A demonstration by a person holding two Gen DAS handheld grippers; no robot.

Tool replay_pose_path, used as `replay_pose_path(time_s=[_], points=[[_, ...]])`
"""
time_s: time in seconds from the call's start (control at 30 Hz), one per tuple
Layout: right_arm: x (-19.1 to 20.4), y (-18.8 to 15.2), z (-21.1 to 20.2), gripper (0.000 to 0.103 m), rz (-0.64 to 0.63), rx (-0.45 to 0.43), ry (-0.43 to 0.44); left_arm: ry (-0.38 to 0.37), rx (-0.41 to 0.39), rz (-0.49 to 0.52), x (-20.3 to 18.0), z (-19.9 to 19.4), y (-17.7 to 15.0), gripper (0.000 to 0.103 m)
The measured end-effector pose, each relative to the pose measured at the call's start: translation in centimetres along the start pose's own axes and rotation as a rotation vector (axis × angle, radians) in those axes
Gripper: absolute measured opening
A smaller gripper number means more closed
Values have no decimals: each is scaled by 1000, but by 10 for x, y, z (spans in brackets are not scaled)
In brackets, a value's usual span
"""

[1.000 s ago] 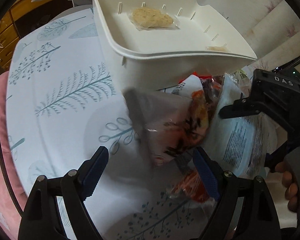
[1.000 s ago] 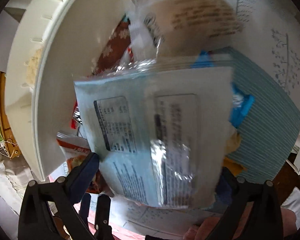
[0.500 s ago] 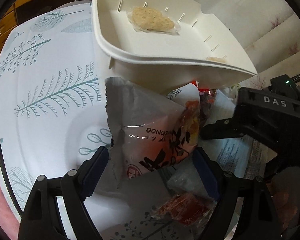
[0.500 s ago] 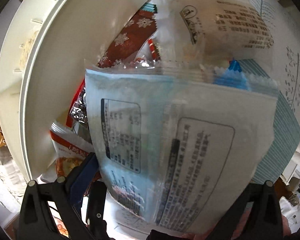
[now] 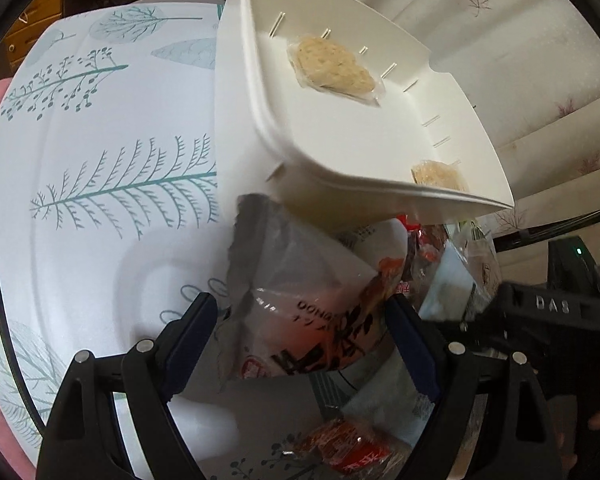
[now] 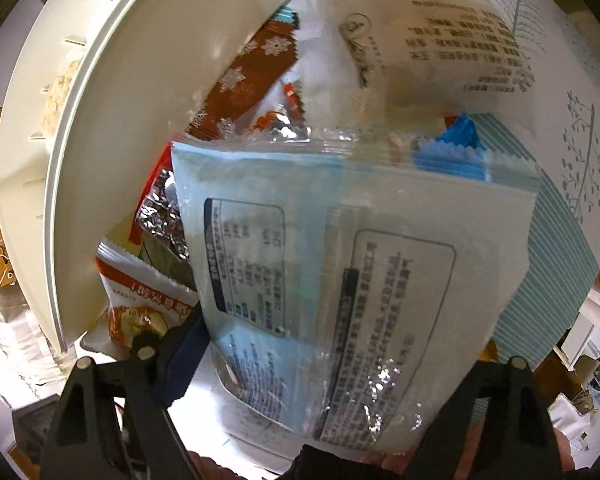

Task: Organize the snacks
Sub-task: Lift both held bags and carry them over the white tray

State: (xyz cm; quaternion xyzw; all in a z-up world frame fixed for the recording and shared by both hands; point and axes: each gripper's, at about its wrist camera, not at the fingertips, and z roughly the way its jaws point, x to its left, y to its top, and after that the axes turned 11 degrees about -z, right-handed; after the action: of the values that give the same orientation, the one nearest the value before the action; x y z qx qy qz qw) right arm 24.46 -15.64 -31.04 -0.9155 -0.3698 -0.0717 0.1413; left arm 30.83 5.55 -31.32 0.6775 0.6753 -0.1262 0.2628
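Bright indoor light, wrapper glare, fisheye-bent edges, slight motion blur.

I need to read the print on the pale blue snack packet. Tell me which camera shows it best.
The right wrist view: the pale blue packet fills the frame between the right gripper fingers, its printed panels facing the lens. The left wrist view shows only a small corner of it among other snacks.

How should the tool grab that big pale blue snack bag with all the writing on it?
Take the pale blue bag across its flat body, from the bottom end near the right tool, one finger on each long side edge. It is wide, flat and crinkly, so squeeze gently; its jaws have just been closing around it.
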Motion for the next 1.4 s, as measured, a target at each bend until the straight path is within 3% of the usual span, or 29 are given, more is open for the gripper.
replay_pose_path(time_s=[0.2, 0.4, 0.67, 0.8, 1.4], points=[[-17, -5, -7, 81, 3, 11, 16, -12, 16, -7, -6, 1, -1, 69], [-31, -8, -18, 70, -3, 9, 32, -6, 18, -24, -1, -14, -4, 54], [-37, -37, -27, 63, -17, -1, 17, 18, -49, -14, -5, -54, -15, 53], [-42, -52, -34, 63, -26, -6, 25, 21, -43, -18, -5, -74, -27, 53], [-90, -133, -79, 63, -127, -140, 105, 58, -81, -2, -2, -157, -135, 53]])
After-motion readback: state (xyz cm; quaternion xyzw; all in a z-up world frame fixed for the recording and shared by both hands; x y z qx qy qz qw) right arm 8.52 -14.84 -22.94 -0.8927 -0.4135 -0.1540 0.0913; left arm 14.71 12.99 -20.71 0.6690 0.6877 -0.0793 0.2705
